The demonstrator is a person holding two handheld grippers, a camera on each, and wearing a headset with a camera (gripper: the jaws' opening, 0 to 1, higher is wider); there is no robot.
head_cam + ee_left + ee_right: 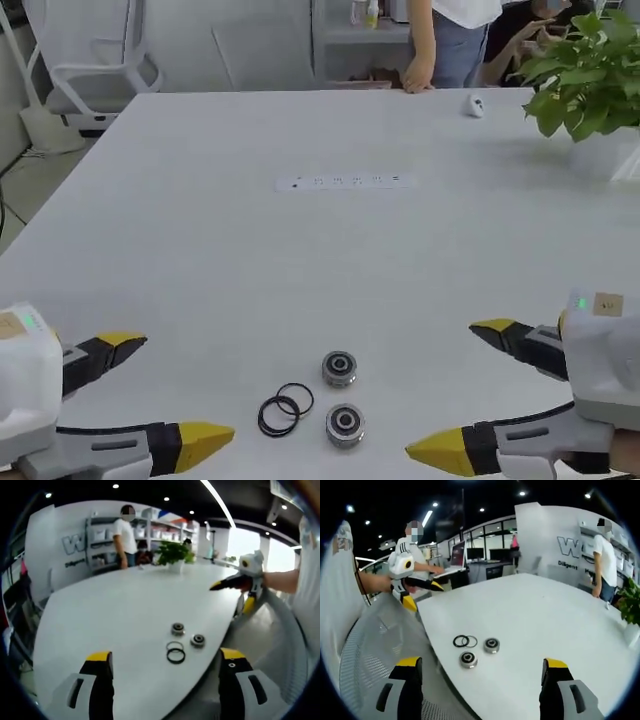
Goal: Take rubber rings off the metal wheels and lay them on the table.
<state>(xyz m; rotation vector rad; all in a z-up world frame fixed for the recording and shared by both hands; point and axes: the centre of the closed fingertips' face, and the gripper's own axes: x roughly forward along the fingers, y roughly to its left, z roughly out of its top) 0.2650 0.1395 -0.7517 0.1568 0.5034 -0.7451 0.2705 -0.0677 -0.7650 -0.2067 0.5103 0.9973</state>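
1. The left gripper (165, 395) and right gripper (462, 390) hover over the near edge of the table (200, 230), one at each side. Both have their jaws spread wide and hold nothing.
2. Between them, on the left gripper's side, lie the rings (284, 409). They are thin black loops, overlapping and flat on the table, and seem to touch neither wheel.
3. Just right of the rings is the near wheel (345, 424), and just beyond it the far wheel (340, 367). Both lie on a face, bore up, and stand apart from each other. The pair lines up near to far.
4. The near wheel looks a little closer to the right gripper's lower jaw, and the rings are closer to the left gripper. With the wheels lying flat, any ring left on one would sit round its rim. A jaw would probably have to come in low from the side while the other gripper steadies the wheel.
5. The loops may be two or three. The rims are too small to tell whether either wheel carries a ring.
6. Farther off are a white strip (340, 181), a plant (590, 70), and a person (440, 45) at the far edge, cut off by the frame.
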